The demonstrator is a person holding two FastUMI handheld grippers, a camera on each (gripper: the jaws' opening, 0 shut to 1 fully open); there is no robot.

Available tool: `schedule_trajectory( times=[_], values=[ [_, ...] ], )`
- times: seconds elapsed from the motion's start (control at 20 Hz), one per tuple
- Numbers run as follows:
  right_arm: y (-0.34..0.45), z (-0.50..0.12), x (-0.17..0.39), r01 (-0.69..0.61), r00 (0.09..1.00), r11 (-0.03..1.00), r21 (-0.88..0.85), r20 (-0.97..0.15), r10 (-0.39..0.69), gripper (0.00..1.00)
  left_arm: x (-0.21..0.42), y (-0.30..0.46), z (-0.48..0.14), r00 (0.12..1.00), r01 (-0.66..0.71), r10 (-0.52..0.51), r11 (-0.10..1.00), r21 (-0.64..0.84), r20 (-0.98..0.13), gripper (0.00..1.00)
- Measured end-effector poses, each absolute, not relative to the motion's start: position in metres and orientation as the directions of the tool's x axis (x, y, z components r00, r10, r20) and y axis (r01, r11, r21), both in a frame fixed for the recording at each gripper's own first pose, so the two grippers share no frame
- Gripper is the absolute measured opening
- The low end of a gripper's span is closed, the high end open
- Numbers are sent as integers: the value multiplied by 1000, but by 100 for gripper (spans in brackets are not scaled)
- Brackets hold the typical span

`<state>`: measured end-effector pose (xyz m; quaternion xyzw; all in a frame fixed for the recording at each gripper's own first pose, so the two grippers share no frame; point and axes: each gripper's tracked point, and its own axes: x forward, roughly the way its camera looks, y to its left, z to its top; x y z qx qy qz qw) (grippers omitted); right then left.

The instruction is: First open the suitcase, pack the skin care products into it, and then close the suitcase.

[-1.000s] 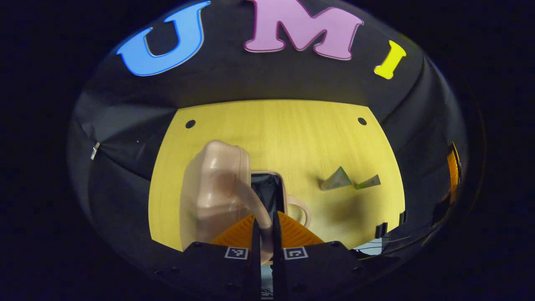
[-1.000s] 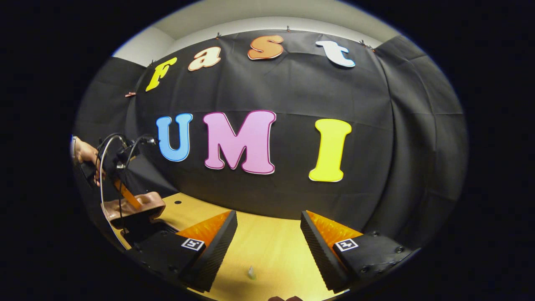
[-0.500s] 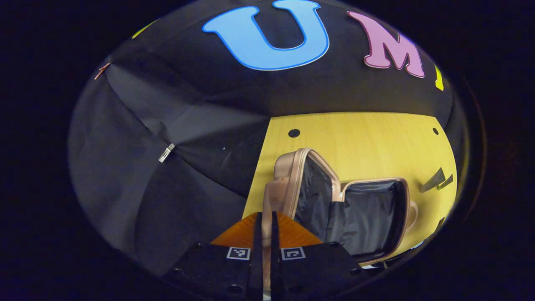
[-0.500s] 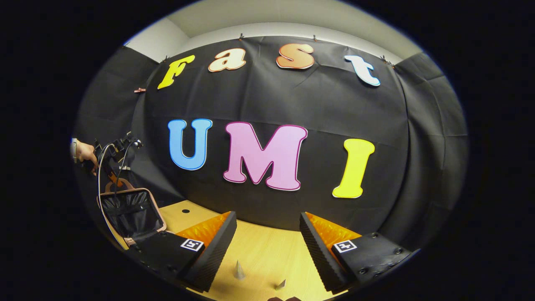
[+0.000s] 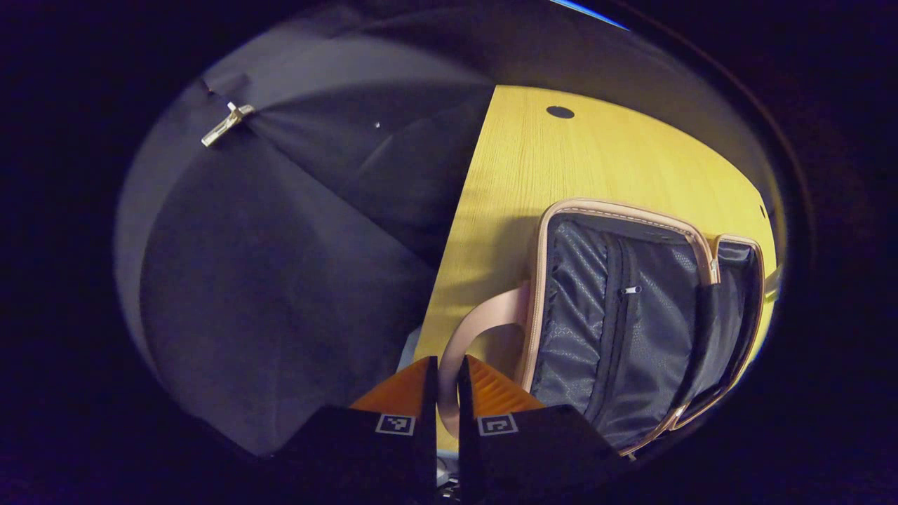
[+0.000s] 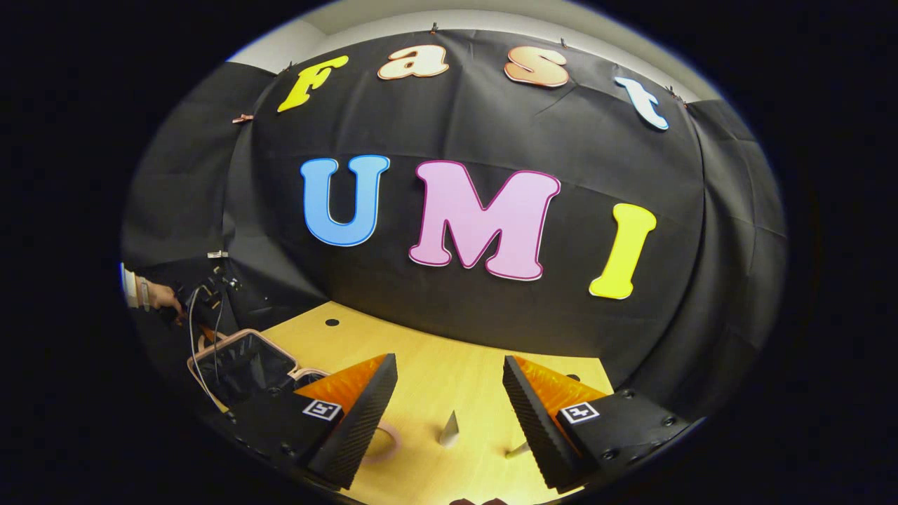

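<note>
In the left gripper view the left gripper (image 5: pixel 447 382) pinches the curved handle (image 5: pixel 468 331) of the pink, dark-lined suitcase (image 5: pixel 631 322) lying open on the yellow wooden worktop (image 5: pixel 561 161), while in the right gripper view the right gripper (image 6: pixel 449 403) hovers wide open and empty above two small pale skin care tubes (image 6: pixel 449 429).

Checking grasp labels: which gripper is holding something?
The left gripper: its fingers pinch the pink handle of the suitcase. The right gripper is open and empty.

open suitcase (image 5: pixel 631 315) blocking table's (image 5: pixel 561 168) near side, far side free
</note>
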<state>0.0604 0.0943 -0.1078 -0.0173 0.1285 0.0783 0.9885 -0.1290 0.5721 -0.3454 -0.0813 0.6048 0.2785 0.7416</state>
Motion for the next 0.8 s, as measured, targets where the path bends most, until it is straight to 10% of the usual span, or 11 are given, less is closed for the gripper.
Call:
schedule_trajectory(
  times=[0.2, 0.35, 0.55, 0.8],
  values=[
    [93, -97, 57, -127, 967, 991, -38, -228, 115, 96, -135, 577, -346, 164, -538, 308, 824, 176, -937, 28],
    [84, -92, 50, -93, 976, 995, -43, -204, 82, 96, -105, 570, -301, 346, -507, 388, 844, 177, -854, 84],
    [59, -83, 49, -31, 992, 993, -112, -125, 17, 96, -7, 440, -198, 726, -372, 303, 928, 17, -617, 85],
    [35, -86, 53, -20, 995, 995, -98, -103, 9, 96, 103, 214, -84, 950, -57, 32, 996, -71, -311, 99]
  ],
)
